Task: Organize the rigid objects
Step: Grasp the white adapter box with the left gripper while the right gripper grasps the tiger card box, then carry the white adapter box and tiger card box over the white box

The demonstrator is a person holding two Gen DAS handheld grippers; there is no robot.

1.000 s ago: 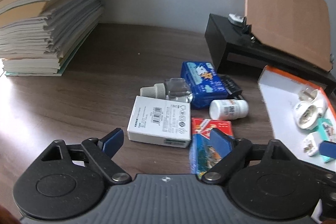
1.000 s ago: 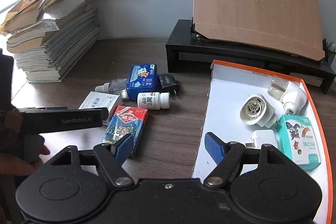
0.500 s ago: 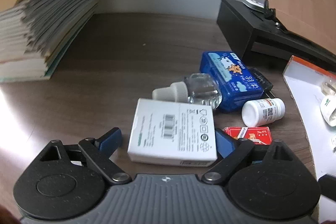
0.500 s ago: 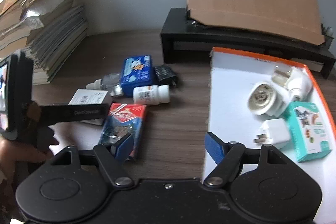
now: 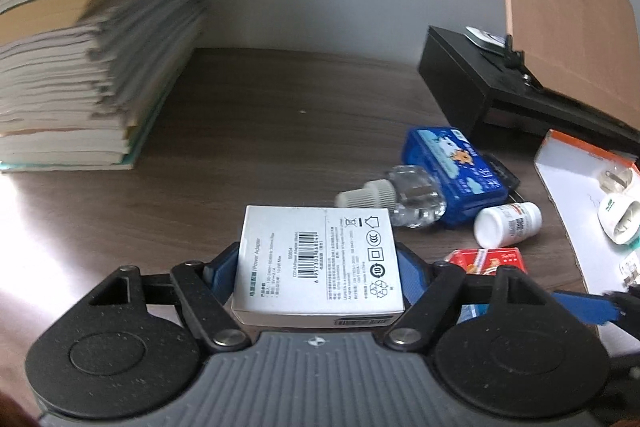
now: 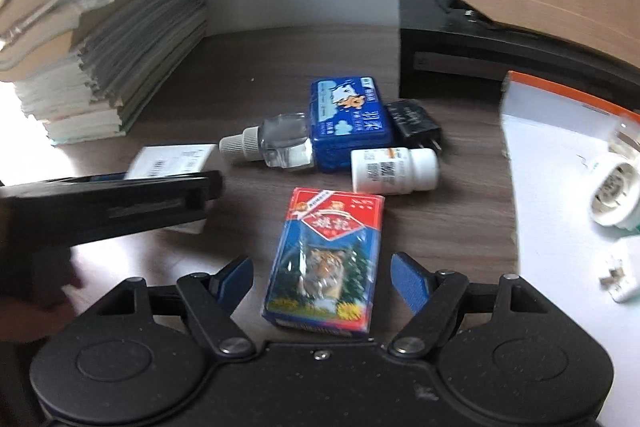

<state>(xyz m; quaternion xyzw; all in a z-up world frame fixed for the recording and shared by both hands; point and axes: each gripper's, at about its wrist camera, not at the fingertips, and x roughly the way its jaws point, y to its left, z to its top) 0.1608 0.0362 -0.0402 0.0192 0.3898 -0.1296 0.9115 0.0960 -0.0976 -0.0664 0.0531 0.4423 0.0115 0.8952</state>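
- Left claw (image 5: 318, 269) grips the white box (image 5: 318, 261) by its two sides, blue pads pressed against it, low over the counter (image 5: 280, 131).
- Right claw (image 6: 322, 277) is spread wide around the card pack (image 6: 326, 259), pads apart from it.
- The pack lies flat on the counter beside the pill bottle (image 6: 394, 171).

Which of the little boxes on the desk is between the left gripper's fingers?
The white box with the barcode. The left gripper brackets it; the blue tin and card pack lie free.
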